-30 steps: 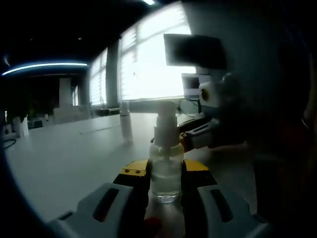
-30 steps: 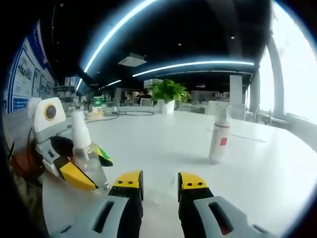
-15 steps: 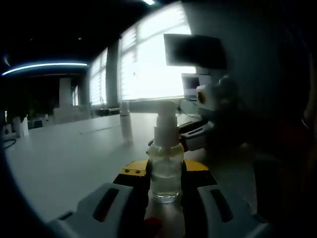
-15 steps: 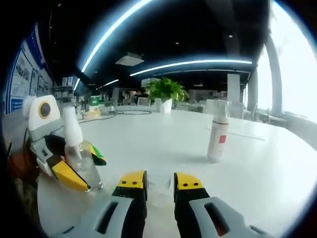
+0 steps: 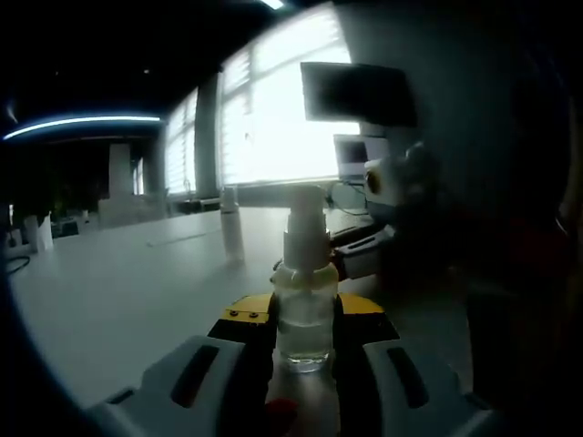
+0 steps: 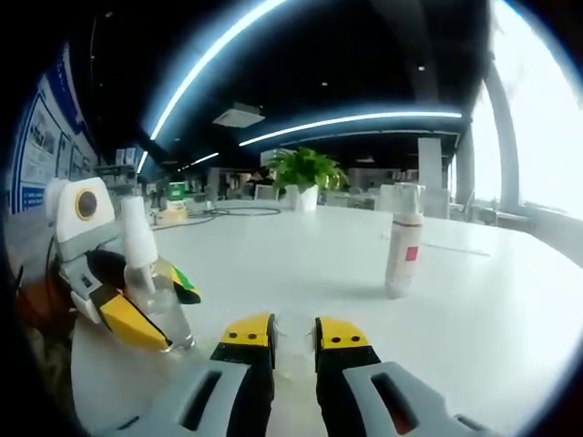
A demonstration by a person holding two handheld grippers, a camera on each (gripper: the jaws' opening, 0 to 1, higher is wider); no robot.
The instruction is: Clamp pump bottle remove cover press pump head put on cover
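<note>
A white worktop (image 6: 301,264) in an office. The left gripper (image 5: 304,328) is clamped around a small clear pump bottle (image 5: 305,305), holding it upright on the worktop so it stays steady; its white pump head (image 5: 306,223) rises at 12 o'clock. In the right gripper view the right gripper (image 6: 293,335) has its yellow-tipped jaws closed on a small clear cover (image 6: 293,332), apparently the bottle's cap, with the clamped bottle at 9 o'clock. A second white bottle (image 6: 402,242) stands well apart at 2 o'clock.
</note>
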